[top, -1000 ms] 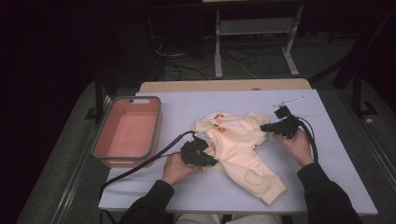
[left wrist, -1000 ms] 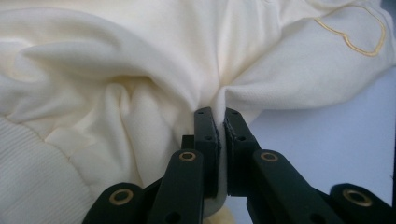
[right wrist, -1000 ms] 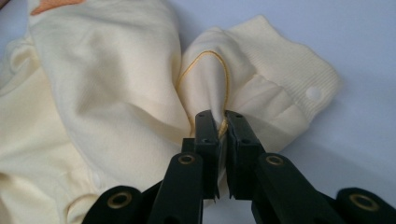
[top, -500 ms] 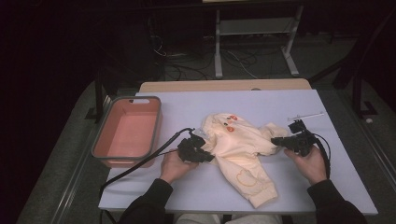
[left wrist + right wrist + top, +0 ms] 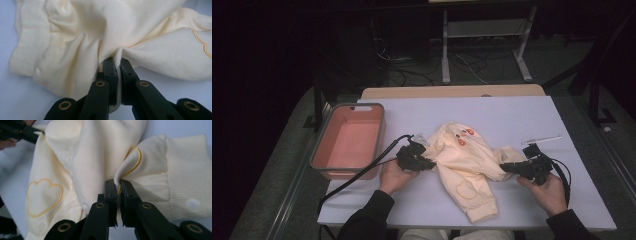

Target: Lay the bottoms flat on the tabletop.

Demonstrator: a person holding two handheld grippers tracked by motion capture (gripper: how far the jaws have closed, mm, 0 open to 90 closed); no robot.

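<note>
A small cream-yellow sweater (image 5: pixel 464 162) lies crumpled in the middle of the white table (image 5: pixel 492 112), with red marks near its top and a stitched heart on a sleeve (image 5: pixel 43 197). My left gripper (image 5: pixel 428 163) is at its left edge, shut on a fold of the fabric (image 5: pixel 117 53) beside a ribbed cuff (image 5: pixel 31 37). My right gripper (image 5: pixel 507 167) is at its right edge, shut on a pinch of cloth with a yellow stitched line (image 5: pixel 136 160). The left gripper (image 5: pixel 17 132) shows far off in the right gripper view.
A pink tray (image 5: pixel 348 140) stands at the table's left side. A thin white stick (image 5: pixel 541 139) lies just beyond my right gripper. Black cables trail from both grippers toward the near edge. A wooden board (image 5: pixel 452 92) borders the far edge.
The sweater has been drawn toward the near edge and stretched sideways. My right gripper moved nearer and rightward; my left gripper stayed about in place.
</note>
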